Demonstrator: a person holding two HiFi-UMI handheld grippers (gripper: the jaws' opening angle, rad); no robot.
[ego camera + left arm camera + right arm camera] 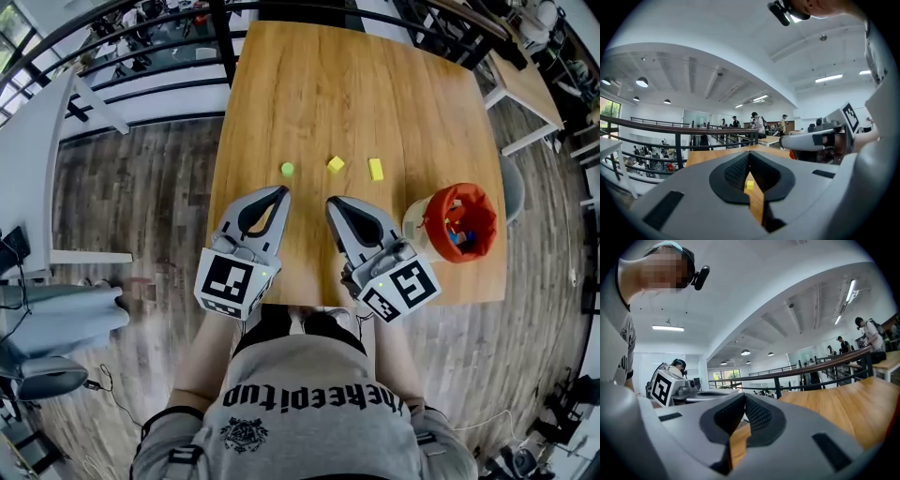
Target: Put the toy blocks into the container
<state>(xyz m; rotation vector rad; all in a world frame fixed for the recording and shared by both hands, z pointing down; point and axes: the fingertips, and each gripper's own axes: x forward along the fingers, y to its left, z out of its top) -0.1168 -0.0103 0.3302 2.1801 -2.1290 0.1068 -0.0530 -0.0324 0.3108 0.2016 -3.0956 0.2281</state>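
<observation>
Three small blocks lie in a row on the wooden table [356,84]: a green round one [287,170], a yellow cube [336,164] and a longer yellow block [376,169]. A red container [459,222] stands at the table's right edge, with a blue piece inside. My left gripper [281,192] is shut and empty, its tip just short of the green block. My right gripper [333,202] is shut and empty too, a little short of the yellow cube. In the left gripper view a yellow block [749,185] shows through the gap under the shut jaws [749,153]. The right gripper view [744,396] holds nothing.
Both grippers hover over the table's near edge, side by side. A black railing [225,42] runs behind the table, and a white table [28,159] stands to the left. Another wooden table [525,84] is at the far right. Cables lie on the wooden floor.
</observation>
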